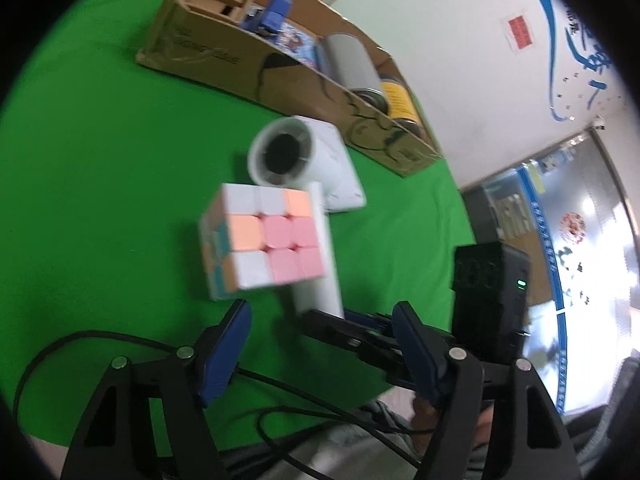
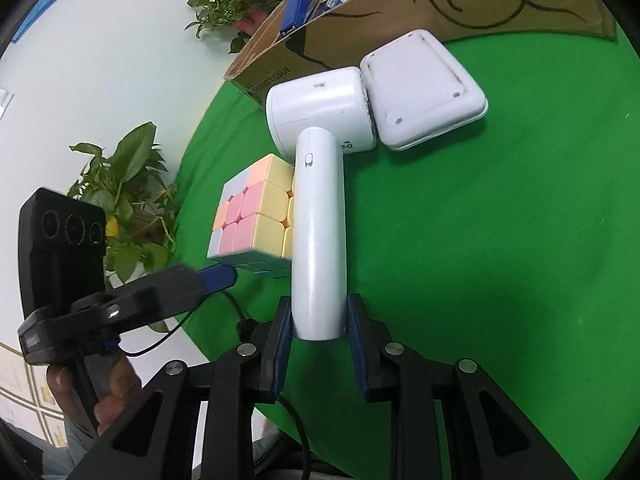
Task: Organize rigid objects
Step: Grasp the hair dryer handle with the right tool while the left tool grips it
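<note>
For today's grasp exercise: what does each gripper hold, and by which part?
The right gripper clamps the white hair dryer by its handle's free end. The left gripper holds nothing.

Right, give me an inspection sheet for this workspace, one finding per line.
Surface: green cloth-covered table.
Job's things: white handheld hair dryer, handle between the right gripper's pads; pastel puzzle cube beside it; white rounded plastic case against the dryer's head.
Clutter: brown cardboard box holding a silver can, a yellow can and a blue stapler.
Grippers: right gripper shut on the dryer handle; left gripper open, cube ahead of it.
Cables: black cables beneath the left gripper.
Surroundings: white wall, potted green plants.
</note>
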Action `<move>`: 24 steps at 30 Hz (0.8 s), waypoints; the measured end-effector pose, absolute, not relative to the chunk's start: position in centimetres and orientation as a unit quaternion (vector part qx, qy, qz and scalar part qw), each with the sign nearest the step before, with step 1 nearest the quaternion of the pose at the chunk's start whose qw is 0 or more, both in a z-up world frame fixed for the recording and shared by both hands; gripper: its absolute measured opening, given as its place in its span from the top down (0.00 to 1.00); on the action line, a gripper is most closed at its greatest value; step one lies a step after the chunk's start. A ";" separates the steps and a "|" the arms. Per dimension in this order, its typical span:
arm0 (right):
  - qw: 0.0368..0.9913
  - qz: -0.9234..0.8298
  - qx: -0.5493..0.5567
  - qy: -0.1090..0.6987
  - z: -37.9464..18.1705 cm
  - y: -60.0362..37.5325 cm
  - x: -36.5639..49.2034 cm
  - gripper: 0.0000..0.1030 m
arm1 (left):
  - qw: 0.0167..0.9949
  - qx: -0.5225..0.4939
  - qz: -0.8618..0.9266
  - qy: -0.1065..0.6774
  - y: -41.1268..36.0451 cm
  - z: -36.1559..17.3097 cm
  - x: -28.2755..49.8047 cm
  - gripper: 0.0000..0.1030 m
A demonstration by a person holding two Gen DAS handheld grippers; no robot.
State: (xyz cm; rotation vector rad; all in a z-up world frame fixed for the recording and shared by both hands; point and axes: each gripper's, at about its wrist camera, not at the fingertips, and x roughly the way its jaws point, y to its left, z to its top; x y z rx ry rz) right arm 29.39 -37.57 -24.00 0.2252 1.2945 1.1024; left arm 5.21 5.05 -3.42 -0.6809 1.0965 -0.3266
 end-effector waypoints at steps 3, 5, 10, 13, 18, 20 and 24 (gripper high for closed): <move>0.656 0.488 0.100 0.567 -23.8 -37.7 29.4 0.76 | 0.775 -0.317 -0.190 0.513 3.3 -3.3 5.7 0.31; 0.645 0.493 0.117 0.572 -24.0 -38.3 29.5 0.76 | 0.765 -0.321 -0.197 0.522 2.4 -3.9 6.4 0.31; 0.619 0.500 0.148 0.587 -24.7 -39.3 29.8 0.77 | 0.750 -0.330 -0.174 0.546 1.6 -5.9 8.3 0.40; 0.616 0.505 0.151 0.585 -24.5 -39.8 29.6 0.77 | 0.736 -0.331 -0.147 0.571 1.4 -7.8 9.0 0.54; 0.635 0.504 0.115 0.574 -23.9 -39.8 28.7 0.77 | 0.747 -0.313 -0.142 0.569 0.5 -7.9 9.2 0.67; 0.648 0.505 0.097 0.563 -23.2 -39.7 28.3 0.77 | 0.763 -0.293 -0.139 0.559 0.0 -7.0 9.1 0.68; 0.669 0.506 0.081 0.538 -21.2 -38.7 27.6 0.77 | 0.788 -0.265 -0.137 0.539 -0.5 -4.8 9.0 0.68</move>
